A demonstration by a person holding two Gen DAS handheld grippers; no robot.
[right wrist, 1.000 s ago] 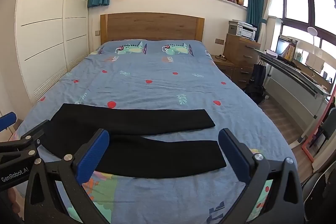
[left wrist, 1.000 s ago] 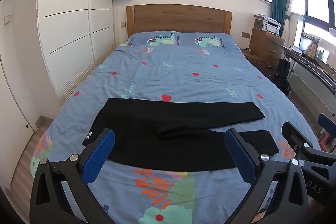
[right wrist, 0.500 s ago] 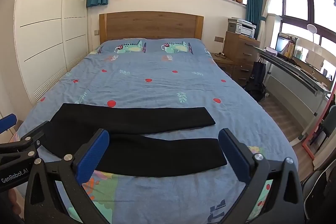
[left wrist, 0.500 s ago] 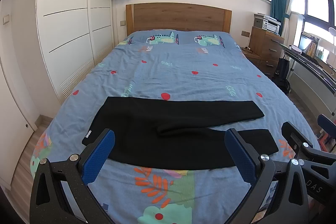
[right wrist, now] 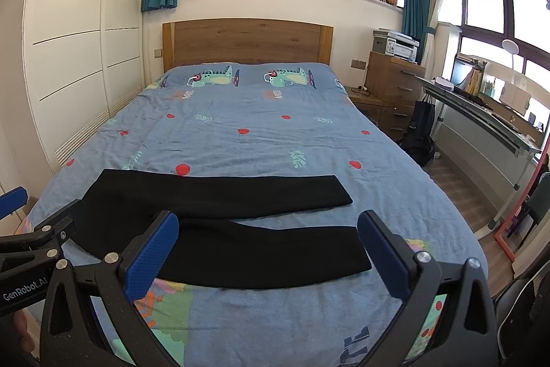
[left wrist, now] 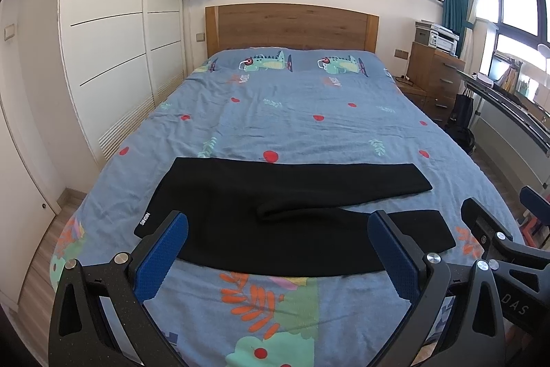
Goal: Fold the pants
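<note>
Black pants lie flat across the near part of the bed, waistband to the left, two legs spread apart to the right. They also show in the right wrist view. My left gripper is open and empty, held above the bed's near edge in front of the waist half. My right gripper is open and empty, in front of the near leg. Each gripper shows at the edge of the other's view.
The bed has a blue patterned cover and a wooden headboard. A white wardrobe stands on the left. A wooden dresser and a long desk stand on the right, with a bag on the floor.
Both grippers have risen or tilted very slightly; the pants sit a touch lower in view. Nothing was grasped or moved.
</note>
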